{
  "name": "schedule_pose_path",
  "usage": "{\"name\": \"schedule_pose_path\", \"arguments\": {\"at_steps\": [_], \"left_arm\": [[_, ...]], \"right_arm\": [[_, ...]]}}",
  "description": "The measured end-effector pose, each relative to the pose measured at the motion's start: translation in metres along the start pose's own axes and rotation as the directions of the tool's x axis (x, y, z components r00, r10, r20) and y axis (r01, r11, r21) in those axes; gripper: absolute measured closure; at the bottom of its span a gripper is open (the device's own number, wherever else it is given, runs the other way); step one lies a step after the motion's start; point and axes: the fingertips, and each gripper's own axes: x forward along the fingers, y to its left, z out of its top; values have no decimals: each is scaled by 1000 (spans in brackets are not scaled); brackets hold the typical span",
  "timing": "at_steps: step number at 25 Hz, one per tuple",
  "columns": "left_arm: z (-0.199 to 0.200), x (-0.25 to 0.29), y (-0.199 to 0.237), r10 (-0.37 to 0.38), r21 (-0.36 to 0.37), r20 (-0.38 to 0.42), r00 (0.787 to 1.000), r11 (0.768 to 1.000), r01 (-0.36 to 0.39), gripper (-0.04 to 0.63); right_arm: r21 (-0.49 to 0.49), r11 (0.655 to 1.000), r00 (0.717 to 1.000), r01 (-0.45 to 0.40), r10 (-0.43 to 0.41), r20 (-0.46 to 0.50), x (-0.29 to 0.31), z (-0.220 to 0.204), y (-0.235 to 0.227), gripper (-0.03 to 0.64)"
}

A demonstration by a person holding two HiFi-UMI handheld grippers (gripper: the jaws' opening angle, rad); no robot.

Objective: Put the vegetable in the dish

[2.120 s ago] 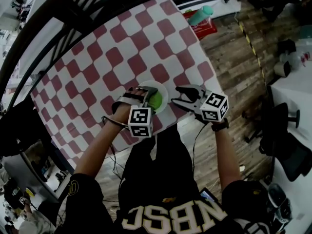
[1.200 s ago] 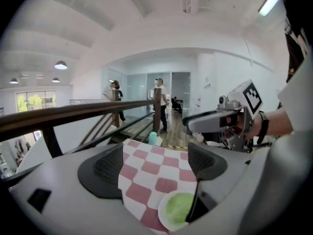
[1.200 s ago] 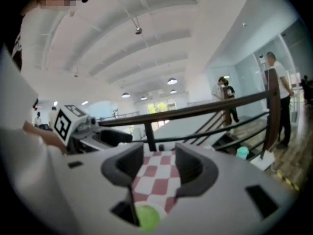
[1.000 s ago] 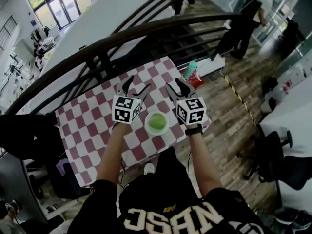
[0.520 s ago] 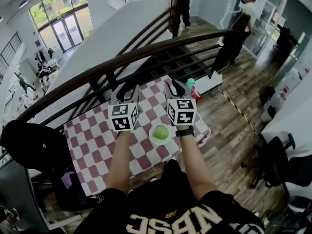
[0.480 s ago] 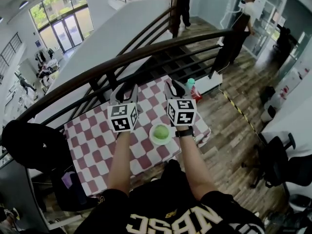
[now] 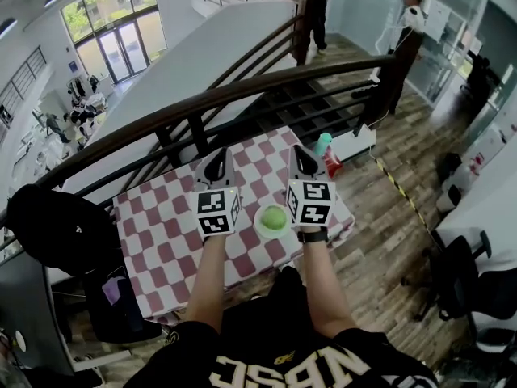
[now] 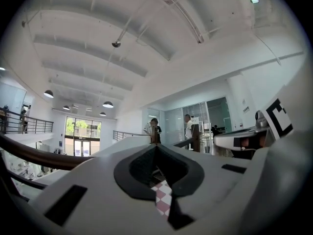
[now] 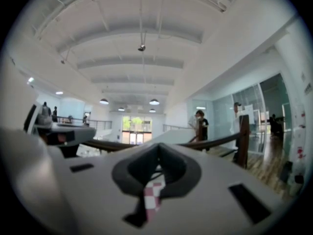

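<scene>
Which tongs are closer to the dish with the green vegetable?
Right, it seems. The right tongs hang just right of the dish; the left tongs hang farther off to its left.

A table with a red-and-white checked cloth stands at the centre of the frame on a brown wooden plank floor, before a dark curved metal railing. Tall glass doors give daylight in the upper left. Round hanging lamps shine under a white arched ceiling.

The checkered table lies open toward its left edge; a dish stands by the near edge, a bottle at the far right corner.
</scene>
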Motion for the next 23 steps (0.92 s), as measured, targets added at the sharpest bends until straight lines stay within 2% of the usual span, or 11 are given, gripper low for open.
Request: {"name": "schedule_pose_path", "arguments": {"at_steps": [3,8,17,23], "left_arm": [[-16,-12,-13,-21,8,-21,1000,1000,22,577],[-41,-21,-11,0,-36,-63,998,999,-3,577],[-36,-22,-12,11,3,-43,999,1000,-11,575],[-42,-17,-13,17,2,-51,999,1000,-17,575]], "right_arm": [[23,1000,1000,10,-9,-10,-18,-11,5,600],[5,1000,999,-2,2,-43,-19,-31,13,600],[-10,1000,999,-23,23,-31,-15,-30,25,600],[-12,999,999,-34,33,-35,-10,-31,25,600]]}}
